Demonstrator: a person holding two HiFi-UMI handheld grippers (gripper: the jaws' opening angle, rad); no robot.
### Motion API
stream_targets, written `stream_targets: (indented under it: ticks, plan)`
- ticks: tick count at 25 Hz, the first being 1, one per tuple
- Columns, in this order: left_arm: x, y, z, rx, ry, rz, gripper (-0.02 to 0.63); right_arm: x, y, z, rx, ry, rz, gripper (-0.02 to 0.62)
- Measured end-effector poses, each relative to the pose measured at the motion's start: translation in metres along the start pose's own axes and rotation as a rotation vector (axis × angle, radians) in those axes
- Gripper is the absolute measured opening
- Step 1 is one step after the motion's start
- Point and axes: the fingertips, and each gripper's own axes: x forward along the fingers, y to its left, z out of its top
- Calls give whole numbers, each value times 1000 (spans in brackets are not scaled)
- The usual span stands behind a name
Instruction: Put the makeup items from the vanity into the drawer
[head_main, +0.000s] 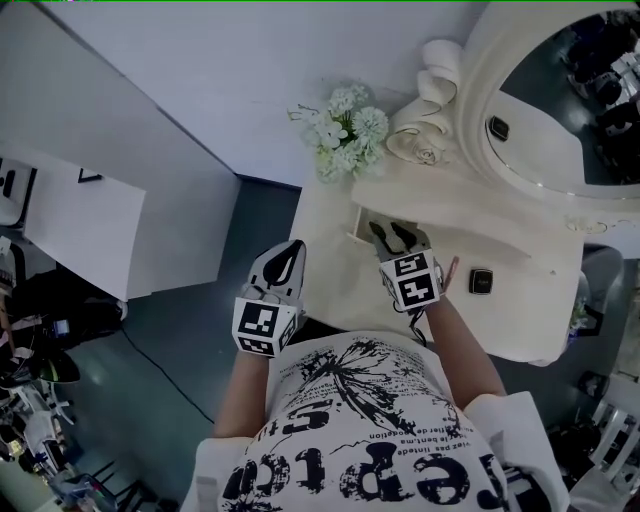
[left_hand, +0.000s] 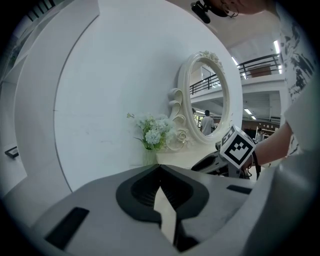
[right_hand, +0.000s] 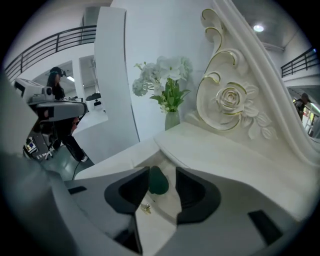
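**Right gripper**: positioned over the open drawer at the left part of the vanity, jaws pointing into it. In the right gripper view the jaws stand apart. A dark green teardrop sponge sits between them. It lies against the left pad, and a gap shows between it and the right pad. Whether the sponge rests on the drawer floor cannot be told. A small gold item lies just below the sponge on the pale surface seen between the jaws.

**Left gripper**: held beside the vanity's left edge, partly over the floor and apart from the drawer. In the left gripper view the jaw tips meet, with nothing between them.

**Items on the vanity top:**
- A small black square compact lies to the right of the right gripper.
- A thin pinkish stick lies between the compact and the right gripper.

**Fixed features:**
- An oval mirror stands at the back right.
- A bunch of white flowers stands at the back left, beside the carved rose of the mirror frame.
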Motion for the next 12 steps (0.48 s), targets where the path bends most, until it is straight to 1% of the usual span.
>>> stream_targets:
  ticks: [1,3,5,8,12]
  plan:
    - [0,0,0,1,-1,-3,18,-1,1,-1,-3,4,5,170]
    - [2,-2,2,4,-3,-12,18,-4,3,-2,3,4,12,204]
    - [5,-6,5,9,-6,-29,20,-11,0,-2,20,-11,-1,206]
    - [13,-16,9,21,-12,-72,19,-25,-13,-5,67,-33,-47,206]
    - [27,-34,11,39,-11,-137,20,-46,-38,-24,149,-37,-123,204]
